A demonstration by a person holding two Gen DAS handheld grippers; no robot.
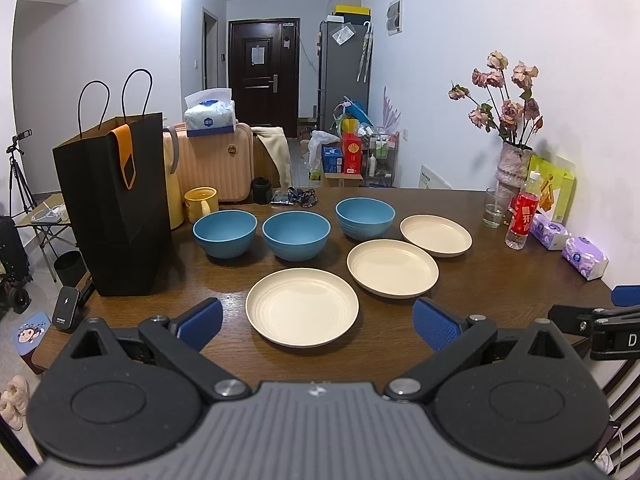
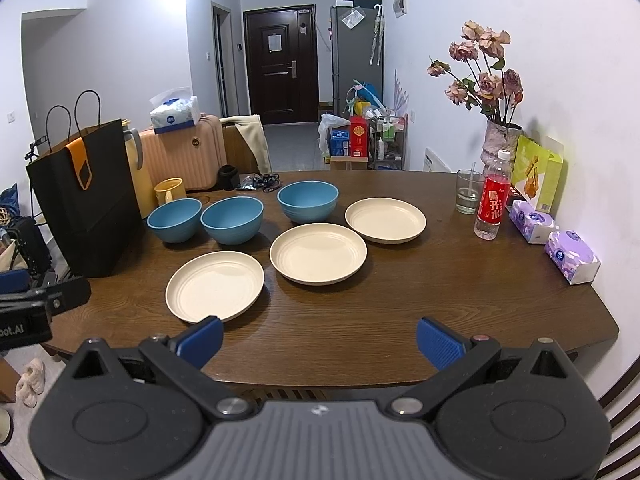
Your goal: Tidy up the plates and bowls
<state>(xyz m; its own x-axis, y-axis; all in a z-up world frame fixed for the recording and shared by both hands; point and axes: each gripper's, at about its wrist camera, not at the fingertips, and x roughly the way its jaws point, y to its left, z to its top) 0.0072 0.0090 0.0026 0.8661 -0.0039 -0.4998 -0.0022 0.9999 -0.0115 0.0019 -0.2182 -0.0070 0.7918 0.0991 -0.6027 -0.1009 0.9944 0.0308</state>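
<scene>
Three blue bowls stand in a row on the brown table: left [image 1: 225, 233] [image 2: 174, 219], middle [image 1: 296, 235] [image 2: 232, 219], right [image 1: 365, 218] [image 2: 307, 201]. Three cream plates lie in a diagonal line: near [image 1: 302, 307] [image 2: 215, 286], middle [image 1: 392, 268] [image 2: 318, 253], far [image 1: 436, 235] [image 2: 385, 220]. My left gripper [image 1: 318, 326] is open and empty, just in front of the near plate. My right gripper [image 2: 320, 342] is open and empty over the table's front edge, to the right of the near plate.
A black paper bag [image 1: 114, 204] and a yellow mug [image 1: 201, 203] stand at the table's left. A vase of dried roses [image 1: 510, 160], a glass [image 1: 494, 208], a red-labelled bottle [image 1: 522, 216] and tissue packs [image 1: 584, 258] line the right side by the wall.
</scene>
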